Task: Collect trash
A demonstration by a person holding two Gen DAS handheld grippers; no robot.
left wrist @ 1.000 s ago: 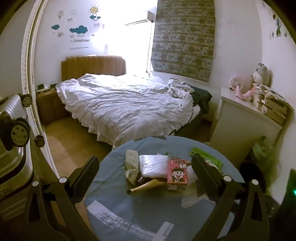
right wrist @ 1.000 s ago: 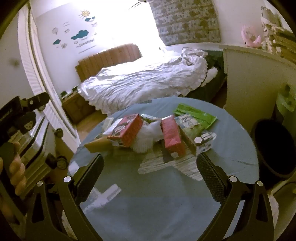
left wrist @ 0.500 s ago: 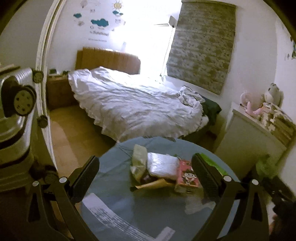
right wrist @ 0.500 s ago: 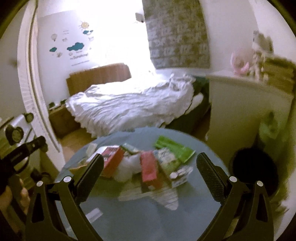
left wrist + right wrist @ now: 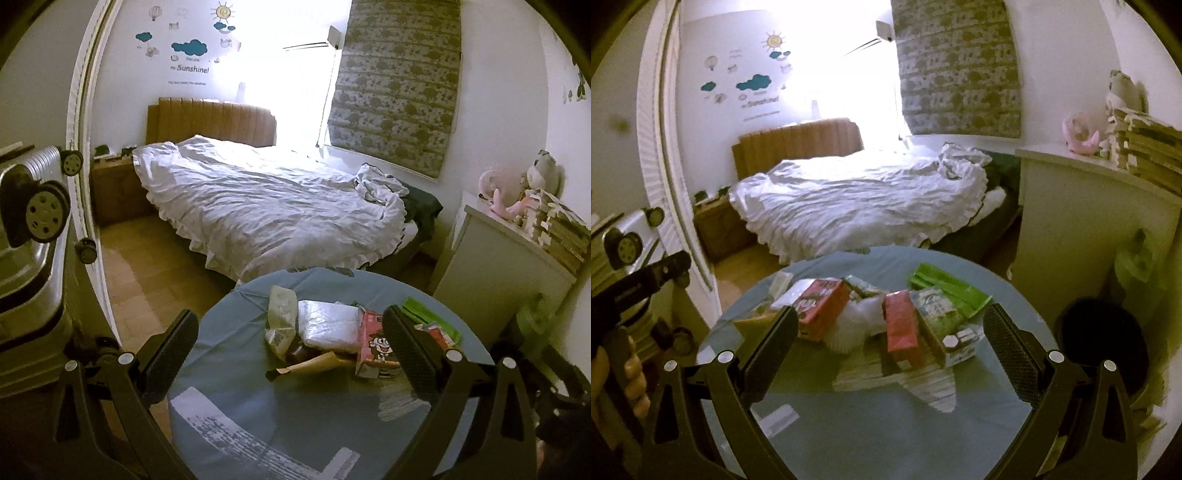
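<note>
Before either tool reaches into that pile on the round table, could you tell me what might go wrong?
Two risks, I think. The trash lies heaped: the red carton leans against the crumpled white wrapper, so lifting one may drag or topple its neighbours. The green packet lies flat on the table, so the open right tool could slide over it, or push it toward the edge above the dark bin.
</note>
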